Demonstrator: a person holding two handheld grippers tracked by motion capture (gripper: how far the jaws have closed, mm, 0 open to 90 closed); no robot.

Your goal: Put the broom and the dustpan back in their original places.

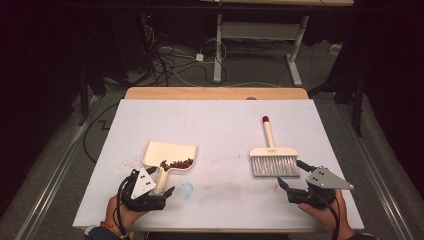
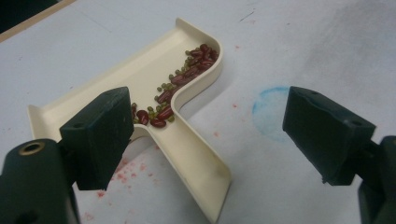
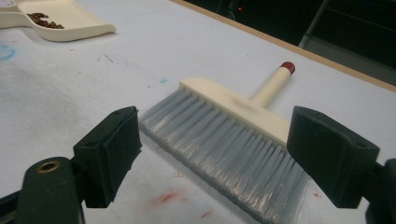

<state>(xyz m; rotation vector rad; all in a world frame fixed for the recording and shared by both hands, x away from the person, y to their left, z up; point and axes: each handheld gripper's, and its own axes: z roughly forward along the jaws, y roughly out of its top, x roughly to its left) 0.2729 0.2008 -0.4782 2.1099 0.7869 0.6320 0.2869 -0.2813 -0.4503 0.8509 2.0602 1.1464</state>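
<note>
Beans lie heaped in the dustpan at near left, its handle between the left gripper's wide, empty jaws, while the right gripper, equally open, faces the brush, both seemingly set for grasping.

Table: white top, wooden strip along its far edge.
Dustpan: cream, left of the middle, towards the near edge; mouth points to the far edge, handle to the near edge.
Beans: dark red heap at the pan's back wall, by the handle root.
Left gripper: near the near-left corner, jaws spread on either side of the pan's handle.
Brush: cream, right of the middle; red-tipped handle points to the far edge, grey bristles to the near edge.
Right gripper: near the near-right corner, jaws apart, just short of the bristles.
Stain: faint blue ring just right of the left gripper.
</note>
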